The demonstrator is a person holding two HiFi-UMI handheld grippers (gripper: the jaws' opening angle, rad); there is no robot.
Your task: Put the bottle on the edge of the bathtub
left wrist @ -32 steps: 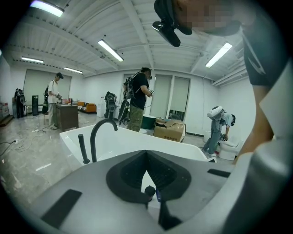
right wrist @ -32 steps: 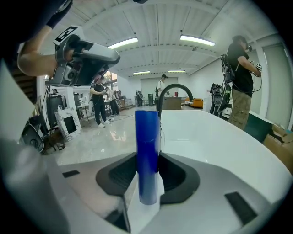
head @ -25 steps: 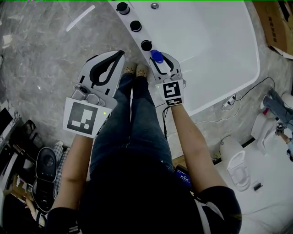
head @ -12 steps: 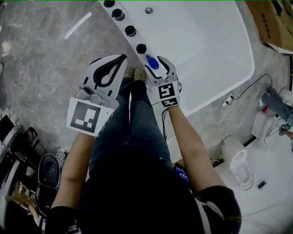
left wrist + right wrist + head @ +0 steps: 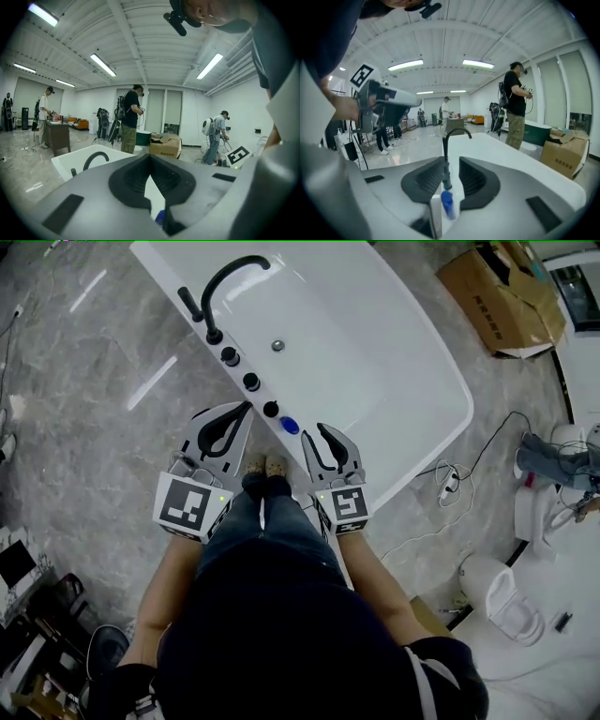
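White bathtub fills upper part of head view, near rim running diagonally toward the person's feet. Both grippers sit on the person's side of that rim, neither touching the tub. Left gripper: jaws together at the tips, nothing clamped; its own view shows tips meeting, with only a blurred blue speck far below the gap behind them. Right gripper: jaws apart, having just been closing, with nothing between them; in right gripper view the open gap frames the rim beyond. Black faucet arches over the basin at the far end of the rim, and a row of black knobs follows along it. Bottle, blue cap up, stands on the rim just past the last knob, between the two gripper tips and clear of both; right gripper view shows it low in the gap, blurred, seemingly upright. Judgement: placement step looks done, bottle released on the edge, grippers in retreat. Next move calls for little: keep both grippers away from the rim so the bottle isn't nudged into the basin or onto the floor, since its footing looks narrow.
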